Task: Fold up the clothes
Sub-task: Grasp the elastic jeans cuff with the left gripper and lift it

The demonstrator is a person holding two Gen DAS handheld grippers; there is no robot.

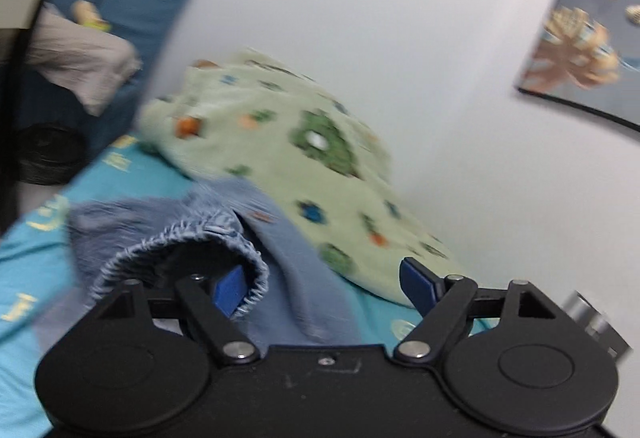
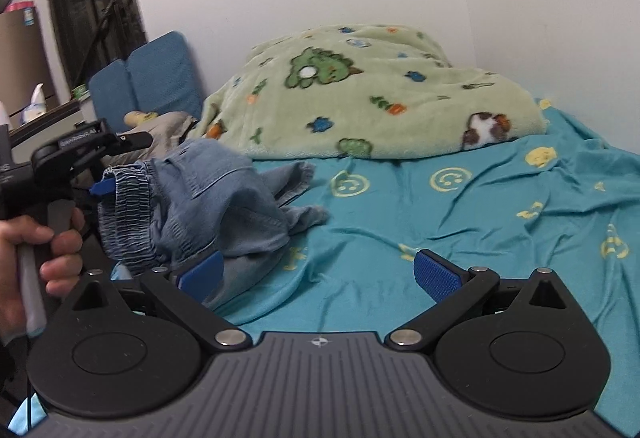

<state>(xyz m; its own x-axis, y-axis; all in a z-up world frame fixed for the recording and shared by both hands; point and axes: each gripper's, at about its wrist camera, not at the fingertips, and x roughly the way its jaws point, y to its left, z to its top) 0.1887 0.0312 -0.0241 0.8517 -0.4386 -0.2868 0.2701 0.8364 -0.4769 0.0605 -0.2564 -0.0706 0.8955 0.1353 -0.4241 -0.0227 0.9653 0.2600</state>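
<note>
The denim shorts [image 2: 224, 205] lie crumpled at the left of the right wrist view, on the teal bed sheet [image 2: 460, 230], which runs clear and open across the middle and right of the frame as far as the wall. The right gripper [image 2: 318, 276] has its jaws spread wide and empty, its left fingertip just beside the lower edge of the shorts. In the left wrist view the left gripper [image 1: 324, 284] is also released, jaws wide apart, with its left finger [image 1: 228, 290] reaching into the elastic waistband [image 1: 208, 234], while the other finger stands free over the sheet. A hand [image 2: 36, 258] grips that tool's handle at the far left of the right wrist view. A green fleece blanket [image 2: 372, 93] is heaped just behind the shorts, closing off the back of the bed against the wall. Blue cushions [image 2: 156, 77] stand in the upper left, and a framed picture [image 1: 588, 37] hangs on the wall at the upper right of the left wrist view
</note>
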